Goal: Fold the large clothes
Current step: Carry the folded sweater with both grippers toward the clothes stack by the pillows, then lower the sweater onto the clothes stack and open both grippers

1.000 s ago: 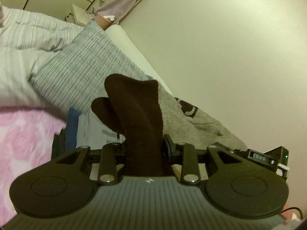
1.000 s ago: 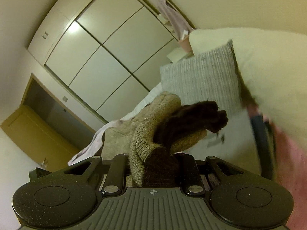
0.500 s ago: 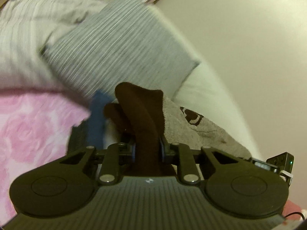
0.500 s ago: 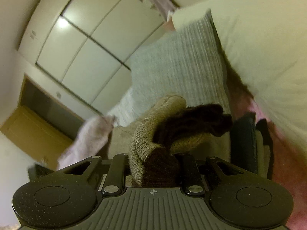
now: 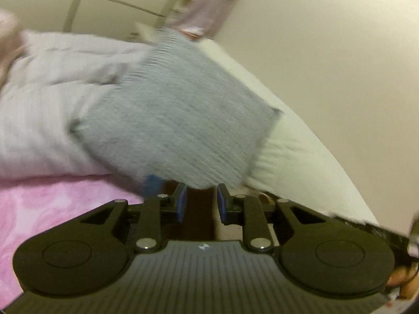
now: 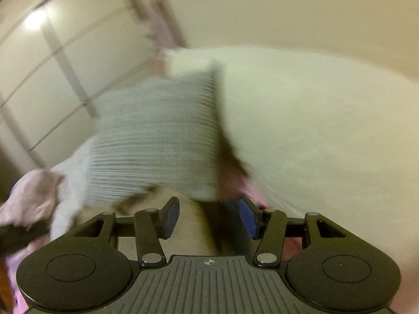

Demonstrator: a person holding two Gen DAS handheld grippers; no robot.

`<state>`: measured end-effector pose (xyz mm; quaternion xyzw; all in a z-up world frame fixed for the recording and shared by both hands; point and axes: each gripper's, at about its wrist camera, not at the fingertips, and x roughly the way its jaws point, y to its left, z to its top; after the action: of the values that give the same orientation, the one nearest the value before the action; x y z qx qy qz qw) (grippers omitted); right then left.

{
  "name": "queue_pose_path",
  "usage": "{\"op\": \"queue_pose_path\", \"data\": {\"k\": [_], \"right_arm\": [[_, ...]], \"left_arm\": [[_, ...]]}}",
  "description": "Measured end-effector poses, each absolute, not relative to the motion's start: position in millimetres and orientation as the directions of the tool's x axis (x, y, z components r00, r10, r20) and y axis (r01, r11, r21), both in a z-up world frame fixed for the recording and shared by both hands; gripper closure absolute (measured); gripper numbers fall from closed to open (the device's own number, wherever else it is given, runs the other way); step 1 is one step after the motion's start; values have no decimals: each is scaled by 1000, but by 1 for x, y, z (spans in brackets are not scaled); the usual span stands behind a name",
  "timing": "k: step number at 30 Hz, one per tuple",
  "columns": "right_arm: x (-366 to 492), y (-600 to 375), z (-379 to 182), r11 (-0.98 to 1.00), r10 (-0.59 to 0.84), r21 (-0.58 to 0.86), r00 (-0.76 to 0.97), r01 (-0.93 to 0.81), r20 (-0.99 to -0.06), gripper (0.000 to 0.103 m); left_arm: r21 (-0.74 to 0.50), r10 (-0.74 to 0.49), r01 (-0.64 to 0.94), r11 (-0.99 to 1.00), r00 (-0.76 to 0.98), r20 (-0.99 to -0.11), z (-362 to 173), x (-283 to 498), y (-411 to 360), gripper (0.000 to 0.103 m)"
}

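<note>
Both views are smeared by motion blur. In the left wrist view, the left hand-held gripper (image 5: 201, 204) points toward a grey striped pillow (image 5: 172, 128) that leans on a cream pillow (image 5: 293, 162), with a pale duvet (image 5: 44, 110) to the left and a pink floral bedcover (image 5: 52, 204) below. Its blue-padded fingers (image 5: 181, 204) stand a little apart, and a strip of the garment's dark brown cloth (image 5: 200, 217) lies between them and below; whether the pads press on it cannot be told.

In the right wrist view, the right hand-held gripper (image 6: 208, 218) has its fingers spread wide. The beige part of the garment (image 6: 188, 227) lies in the gap on the bed beneath, with the dark brown part beside the right pad; the cloth is not pinched. The same grey striped pillow and cream pillow fill the background, with white wardrobe doors (image 6: 52, 78) at the left and a pinkish cloth (image 6: 28, 198) at the left edge.
</note>
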<state>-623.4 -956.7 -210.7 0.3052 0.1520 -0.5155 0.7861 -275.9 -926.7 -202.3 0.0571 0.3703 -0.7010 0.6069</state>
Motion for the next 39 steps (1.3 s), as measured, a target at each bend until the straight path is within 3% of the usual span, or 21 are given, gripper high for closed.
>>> {"op": "queue_pose_path", "data": {"k": [4,6,9,16,23,26,30,34,36,39], "right_arm": [[-568,-964,-233,416,-694,160,427,895,-580,61],[-553,-972,-262,419,-699,63,366,906,-615,61],[-551,-976,-282,429,-726,-29,326,903,-606,61],[-566,-948,-232,405,-728,8,328,914,-602,61],[-584,-861,-212,426,-688,85,383,901,-616,61],[-573,-856,-234,427,-647,56,349,902,-678,61],[-558,-867,-253,460,-663,-63,295,886,-688,61],[-562,-879,-242,467,-612,-14,312,884,-727,60],[-573,-873,-227,439,-603,48,334,897,-724,60],[-584,-861,-207,407,-605,123,368,905,-706,56]], "left_arm": [[-314,-737,947,-67,-259,-625,-235,-319,-957,81],[-238,-751,969,-64,-204,-628,-257,-324,-970,78],[-287,-753,957,-35,-214,-622,-273,-315,-987,79],[-185,-777,983,-5,-121,-618,-237,-318,-953,82],[-217,-781,976,-15,-147,-607,-211,-337,-869,81],[-167,-753,986,-6,-114,-648,-229,-352,-861,73],[-157,-742,988,7,-101,-662,-235,-353,-874,65],[-122,-717,992,26,-66,-694,-226,-360,-875,62],[-100,-709,994,39,-43,-704,-212,-363,-869,67],[-103,-707,993,53,-36,-706,-186,-365,-850,63]]}}
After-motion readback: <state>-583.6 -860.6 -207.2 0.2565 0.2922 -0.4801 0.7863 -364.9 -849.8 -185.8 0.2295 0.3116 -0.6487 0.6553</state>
